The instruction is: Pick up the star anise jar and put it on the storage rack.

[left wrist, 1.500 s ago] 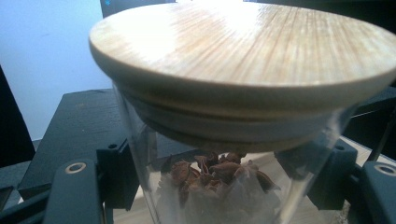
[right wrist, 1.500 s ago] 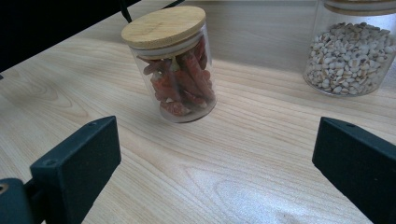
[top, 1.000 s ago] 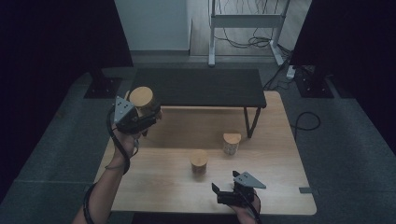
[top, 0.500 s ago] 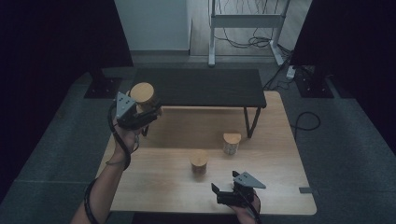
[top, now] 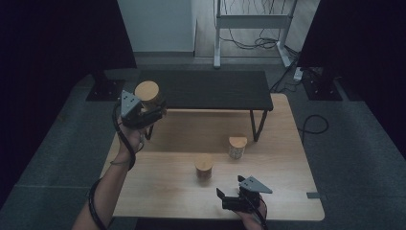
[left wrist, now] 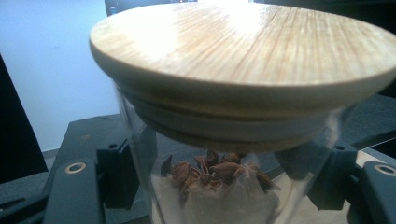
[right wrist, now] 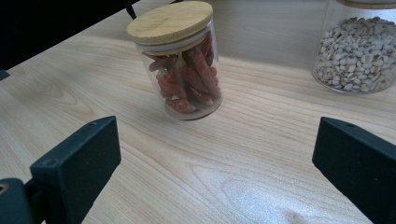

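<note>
My left gripper [top: 152, 109] is shut on a glass jar [top: 147, 95] with a round wooden lid, held in the air over the left end of the black shelf [top: 206, 88]. In the left gripper view the jar [left wrist: 243, 70] is close up, with star anise inside and a black jaw on each side of the glass. My right gripper [top: 223, 199] rests open near the table's front edge. In the right gripper view its jaws [right wrist: 219, 158] stand wide apart, and a jar of red chillies [right wrist: 180, 65] stands upright a short way ahead of them.
The chilli jar [top: 204, 167] and a jar of pale beans [top: 237, 146] [right wrist: 357, 46] stand mid-table on the wooden table [top: 277, 191]. The low black shelf spans the table's far side on thin legs. Dark floor and cables lie beyond.
My left gripper has edged slightly up and toward the shelf with the jar in it. The right gripper and both standing jars have not moved.
</note>
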A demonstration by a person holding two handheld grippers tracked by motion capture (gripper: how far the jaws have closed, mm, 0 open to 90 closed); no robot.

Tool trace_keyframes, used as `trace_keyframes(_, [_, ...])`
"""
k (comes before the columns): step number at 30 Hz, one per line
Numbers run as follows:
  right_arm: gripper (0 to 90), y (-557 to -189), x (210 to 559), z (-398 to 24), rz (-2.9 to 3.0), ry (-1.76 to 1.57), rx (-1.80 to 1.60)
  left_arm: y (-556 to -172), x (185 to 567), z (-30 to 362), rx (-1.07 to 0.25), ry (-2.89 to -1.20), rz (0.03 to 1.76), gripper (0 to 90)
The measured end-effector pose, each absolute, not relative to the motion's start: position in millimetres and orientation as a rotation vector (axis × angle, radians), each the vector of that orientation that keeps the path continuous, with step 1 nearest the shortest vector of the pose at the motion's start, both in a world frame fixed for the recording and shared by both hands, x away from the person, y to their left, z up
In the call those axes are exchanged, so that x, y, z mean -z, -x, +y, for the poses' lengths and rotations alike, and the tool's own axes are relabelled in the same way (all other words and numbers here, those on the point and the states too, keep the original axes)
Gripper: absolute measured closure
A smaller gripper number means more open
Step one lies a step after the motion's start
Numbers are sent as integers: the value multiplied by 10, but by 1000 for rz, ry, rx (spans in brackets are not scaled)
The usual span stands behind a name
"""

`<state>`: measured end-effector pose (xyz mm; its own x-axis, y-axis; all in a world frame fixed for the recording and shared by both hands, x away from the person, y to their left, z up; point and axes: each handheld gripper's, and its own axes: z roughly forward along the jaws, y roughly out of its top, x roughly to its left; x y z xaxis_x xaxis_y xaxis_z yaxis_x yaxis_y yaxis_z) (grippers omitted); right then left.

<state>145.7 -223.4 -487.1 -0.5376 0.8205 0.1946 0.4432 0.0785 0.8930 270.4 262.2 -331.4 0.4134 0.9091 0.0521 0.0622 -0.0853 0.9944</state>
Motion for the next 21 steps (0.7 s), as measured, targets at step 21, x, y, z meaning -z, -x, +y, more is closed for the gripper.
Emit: trace_keyframes(21, [6,-1461,4875,-2239,2008,-1250,-1455,-2887,3261,2541,-938,-1484,921,263])
